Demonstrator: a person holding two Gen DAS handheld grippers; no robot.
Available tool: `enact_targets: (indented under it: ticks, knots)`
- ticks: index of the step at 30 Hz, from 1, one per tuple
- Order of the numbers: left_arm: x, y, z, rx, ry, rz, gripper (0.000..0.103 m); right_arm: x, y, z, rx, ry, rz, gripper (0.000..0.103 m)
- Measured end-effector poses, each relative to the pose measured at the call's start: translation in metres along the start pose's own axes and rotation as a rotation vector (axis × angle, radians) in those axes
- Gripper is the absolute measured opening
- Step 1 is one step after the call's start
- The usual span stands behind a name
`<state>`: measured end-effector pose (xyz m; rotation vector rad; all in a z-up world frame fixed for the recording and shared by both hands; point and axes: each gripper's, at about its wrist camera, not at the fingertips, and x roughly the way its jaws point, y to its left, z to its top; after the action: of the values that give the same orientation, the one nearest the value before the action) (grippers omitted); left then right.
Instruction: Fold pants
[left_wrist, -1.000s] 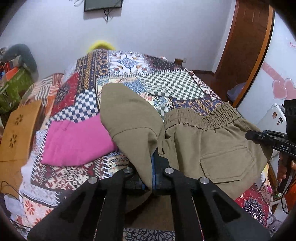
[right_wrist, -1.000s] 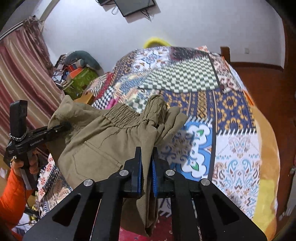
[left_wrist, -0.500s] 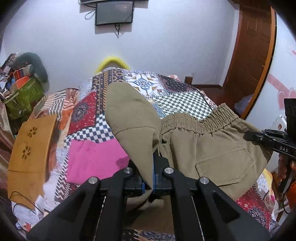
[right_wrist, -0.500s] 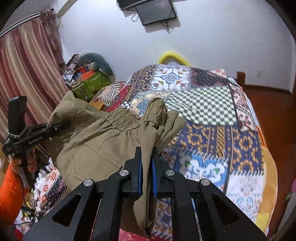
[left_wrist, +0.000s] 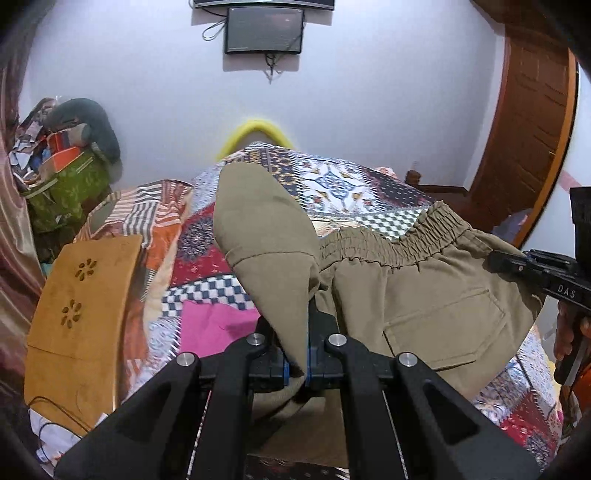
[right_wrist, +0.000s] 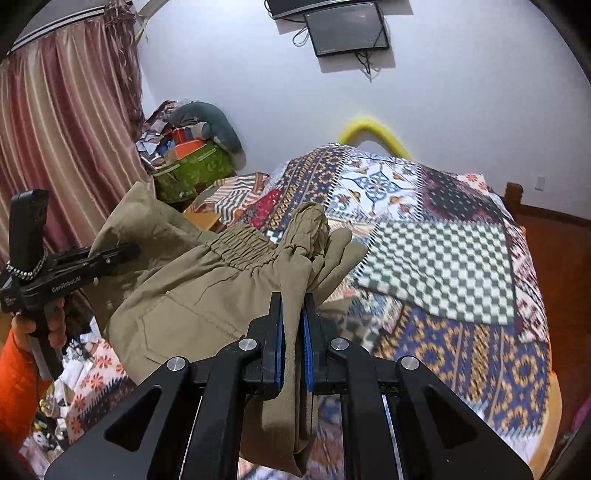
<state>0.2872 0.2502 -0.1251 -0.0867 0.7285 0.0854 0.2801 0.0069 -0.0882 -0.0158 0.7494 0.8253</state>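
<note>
left wrist view: left gripper (left_wrist: 297, 363) clamped on a fold of the khaki pants (left_wrist: 417, 295), blue pads pressed onto the cloth. only this view shows the pink garment (left_wrist: 210, 325) lying on the patchwork bedspread (left_wrist: 354, 184) under the raised pants, and the wooden board (left_wrist: 81, 317) with flower cut-outs beside the bed. right gripper (left_wrist: 495, 258) seen side-on at the right edge, its tip buried in the far end of the waistband; jaw gap not visible from here.

right wrist view: right gripper (right_wrist: 293, 328) clamped on a bunched layer of the pants (right_wrist: 207, 291), cloth hanging down between and below the pads. only this view shows the striped curtain (right_wrist: 62, 122) and the hand (right_wrist: 33, 328) with an orange sleeve holding the left gripper (right_wrist: 127, 251), whose tip is at the pants' left end.

pants held in the air above the bed, between the 2 grippers. elastic waistband uppermost, running roughly left-right from one gripper to the other; back pocket faces the cameras. 1 flap of cloth stands up past the left pads. legs hang below; lower ends out of view.
</note>
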Motion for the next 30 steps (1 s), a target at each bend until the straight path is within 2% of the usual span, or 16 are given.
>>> enact_targets:
  ticks: [10,15,18,21,27,30]
  knots:
    - [0.038,0.054,0.021,-0.022,-0.017,0.072,0.005,0.055,0.025,0.038,-0.064,-0.005,-0.001,0.008]
    - [0.068,0.076,0.021,-0.033,-0.002,0.098,0.005,0.089,0.032,0.045,-0.072,0.002,-0.010,0.008]
    - [0.093,0.089,0.010,-0.061,0.039,0.093,0.005,0.108,0.031,0.038,-0.065,0.026,-0.009,0.008]
    - [0.123,0.102,-0.016,-0.096,0.128,0.079,0.005,0.128,0.028,0.020,-0.060,0.083,-0.012,0.008]
    - [0.163,0.126,-0.064,-0.122,0.289,0.126,0.008,0.154,0.021,-0.029,-0.072,0.229,-0.031,0.008]
    - [0.170,0.140,-0.078,-0.194,0.298,0.092,0.012,0.155,0.013,-0.035,-0.040,0.259,-0.022,0.009]
